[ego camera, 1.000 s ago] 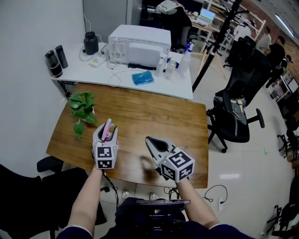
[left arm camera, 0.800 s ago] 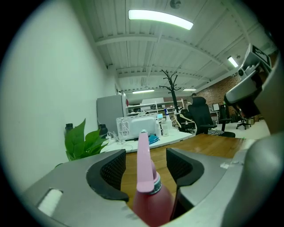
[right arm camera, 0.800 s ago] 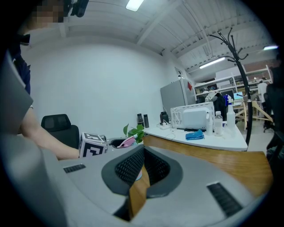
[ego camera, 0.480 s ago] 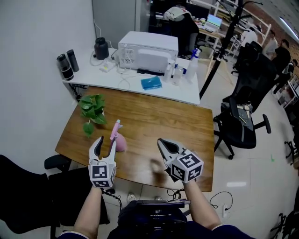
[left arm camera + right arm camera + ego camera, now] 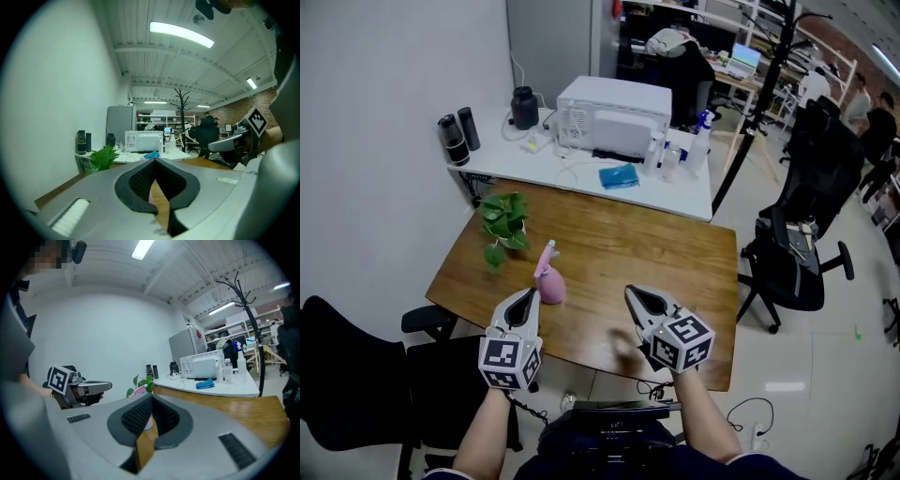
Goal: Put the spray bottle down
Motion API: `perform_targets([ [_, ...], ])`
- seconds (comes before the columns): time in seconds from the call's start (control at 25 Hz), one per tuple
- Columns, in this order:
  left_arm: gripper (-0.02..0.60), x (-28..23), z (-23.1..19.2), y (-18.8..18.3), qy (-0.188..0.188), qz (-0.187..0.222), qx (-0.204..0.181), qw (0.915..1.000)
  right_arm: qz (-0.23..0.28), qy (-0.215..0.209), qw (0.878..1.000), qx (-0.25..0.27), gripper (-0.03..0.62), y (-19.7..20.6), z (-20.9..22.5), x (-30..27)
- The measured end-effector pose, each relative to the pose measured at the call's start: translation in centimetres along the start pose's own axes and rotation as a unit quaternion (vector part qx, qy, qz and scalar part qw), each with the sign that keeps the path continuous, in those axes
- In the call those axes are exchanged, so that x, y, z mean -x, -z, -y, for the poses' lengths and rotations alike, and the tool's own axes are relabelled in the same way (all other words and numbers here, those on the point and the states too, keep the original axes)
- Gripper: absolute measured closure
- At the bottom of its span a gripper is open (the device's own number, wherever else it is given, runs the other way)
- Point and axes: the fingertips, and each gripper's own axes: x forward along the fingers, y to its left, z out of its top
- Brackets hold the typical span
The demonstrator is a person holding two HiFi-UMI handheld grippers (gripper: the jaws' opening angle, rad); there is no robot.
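The pink spray bottle (image 5: pixel 548 281) stands upright on the wooden table (image 5: pixel 675 253), left of its middle, with nothing holding it. My left gripper (image 5: pixel 528 296) hangs just in front of it, near the table's front edge, jaws shut and empty. In the left gripper view the left gripper (image 5: pixel 154 161) shows its closed jaws, with a sliver of pink in the gap below the tip. My right gripper (image 5: pixel 634 293) is shut and empty to the right of the bottle. In the right gripper view the bottle (image 5: pixel 138 391) peeps over the right gripper (image 5: pixel 151 397).
A small green plant (image 5: pixel 506 220) stands at the table's left edge, behind the bottle. Beyond it is a white desk (image 5: pixel 581 169) with a white appliance (image 5: pixel 614 114), dark flasks (image 5: pixel 459 133) and a blue cloth (image 5: pixel 620 175). Black office chairs (image 5: pixel 792 253) stand to the right.
The left gripper held the bottle, let it go with jaws wide, then drew back toward the front edge and shut. The bottle stays standing on the table. The right gripper hardly moved.
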Motion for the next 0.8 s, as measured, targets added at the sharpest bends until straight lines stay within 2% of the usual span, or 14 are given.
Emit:
perform_targets([
  [0.24, 0.574, 0.8, 1.3, 0.8, 0.008, -0.019, 0.001, 0.9998, 0.006, -0.003, 1.000, 0.004, 0.594, -0.2, -0.3, 0.5],
  [0.8, 0.574, 1.0, 2.0, 1.4, 0.011, -0.032, 0.002, 0.9994, 0.005, -0.011, 1.000, 0.011, 0.594, -0.4, -0.9, 0.6],
])
